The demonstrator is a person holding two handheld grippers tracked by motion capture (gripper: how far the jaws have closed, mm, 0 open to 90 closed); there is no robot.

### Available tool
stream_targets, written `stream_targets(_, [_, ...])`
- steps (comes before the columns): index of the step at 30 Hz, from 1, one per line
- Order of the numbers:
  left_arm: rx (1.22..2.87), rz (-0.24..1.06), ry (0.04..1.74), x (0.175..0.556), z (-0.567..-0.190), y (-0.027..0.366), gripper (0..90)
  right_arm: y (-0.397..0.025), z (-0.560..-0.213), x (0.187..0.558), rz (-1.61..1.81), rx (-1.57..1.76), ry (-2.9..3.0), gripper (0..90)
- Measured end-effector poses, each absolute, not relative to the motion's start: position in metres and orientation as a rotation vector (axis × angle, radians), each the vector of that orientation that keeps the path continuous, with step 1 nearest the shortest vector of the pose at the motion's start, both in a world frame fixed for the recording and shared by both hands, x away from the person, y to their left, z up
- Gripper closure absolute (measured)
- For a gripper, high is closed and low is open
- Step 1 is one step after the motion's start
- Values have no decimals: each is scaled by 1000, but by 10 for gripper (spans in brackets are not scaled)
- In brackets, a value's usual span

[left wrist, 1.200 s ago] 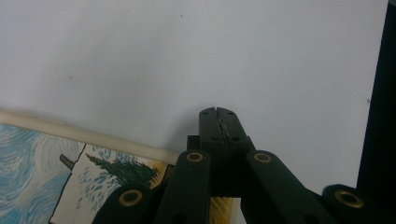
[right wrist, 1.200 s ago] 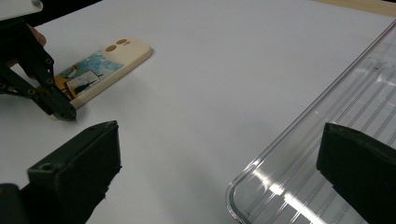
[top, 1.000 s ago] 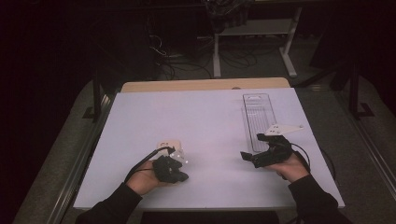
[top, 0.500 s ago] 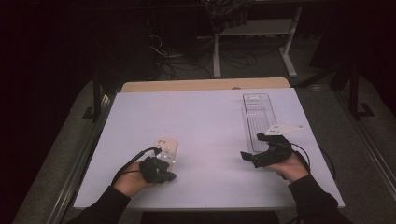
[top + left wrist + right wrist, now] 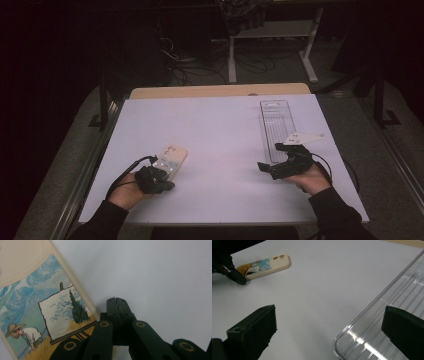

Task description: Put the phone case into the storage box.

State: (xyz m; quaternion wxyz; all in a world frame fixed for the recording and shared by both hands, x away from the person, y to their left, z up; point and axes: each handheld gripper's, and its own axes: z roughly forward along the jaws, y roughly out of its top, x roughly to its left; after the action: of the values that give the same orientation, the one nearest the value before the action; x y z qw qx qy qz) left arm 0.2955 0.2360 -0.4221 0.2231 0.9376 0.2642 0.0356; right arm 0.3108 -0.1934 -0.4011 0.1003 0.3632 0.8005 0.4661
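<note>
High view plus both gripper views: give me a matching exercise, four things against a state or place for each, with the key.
Things:
1. left gripper
2. right gripper
3. phone case
4. clear tray

States or places:
A. lies lengthwise on the right half of the white table
B. jaws pressed together, tips on the table beside the case's edge
C. jaws spread wide, near the tray's rounded near corner
D. cream, with a painted picture of a painter at an easel, flat on the left half of the table

Pairs: 1-B, 2-C, 3-D, 4-A
</note>
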Motion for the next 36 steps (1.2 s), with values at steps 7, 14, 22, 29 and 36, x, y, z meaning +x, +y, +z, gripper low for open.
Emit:
stream_targets(7, [2573, 136, 791, 300, -422, 253, 900, -193, -401, 311, 1378, 1073, 2366, 0])
stream_targets(14, [2549, 173, 854, 306, -422, 270, 900, -193, -401, 311, 1378, 1070, 2366, 0])
stream_targets(22, [2435, 158, 828, 305, -413, 265, 878, -193, -401, 311, 1378, 1071, 2367, 0])
stream_targets(29, [2342, 151, 770, 309, -405, 253, 691, -194, -401, 311, 1378, 1071, 2369, 0])
stream_targets(36, [2236, 133, 677, 315, -396, 243, 499, -194, -401, 311, 1379, 1071, 2370, 0])
